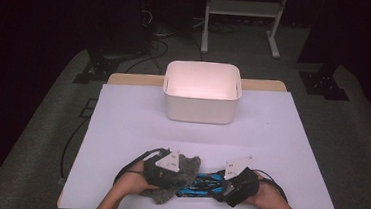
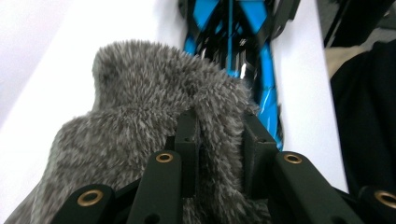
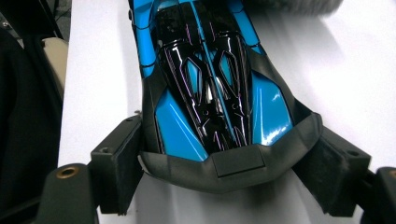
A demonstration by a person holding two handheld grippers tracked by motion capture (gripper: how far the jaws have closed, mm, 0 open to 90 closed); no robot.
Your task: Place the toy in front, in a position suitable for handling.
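Note:
A blue and black toy car (image 1: pixel 206 184) lies near the table's front edge, its length running left to right. My right gripper (image 1: pixel 223 189) grips the car's right end. In the right gripper view both pads press on the sides of the wide black end of the toy car (image 3: pixel 210 79), with my right gripper (image 3: pixel 226 172) around it. A grey fuzzy cloth (image 1: pixel 187 165) covers the car's left end. My left gripper (image 2: pixel 219 140) is shut on a raised fold of the grey cloth (image 2: pixel 135 107), and the blue car (image 2: pixel 261 60) shows beyond it.
A white bin (image 1: pixel 200 113) stands at the middle back of the white table (image 1: pixel 136 126). Behind the table, a white metal frame (image 1: pixel 241 8) and cables rest on the grey floor. The person's hands and forearms come in at the bottom edge.

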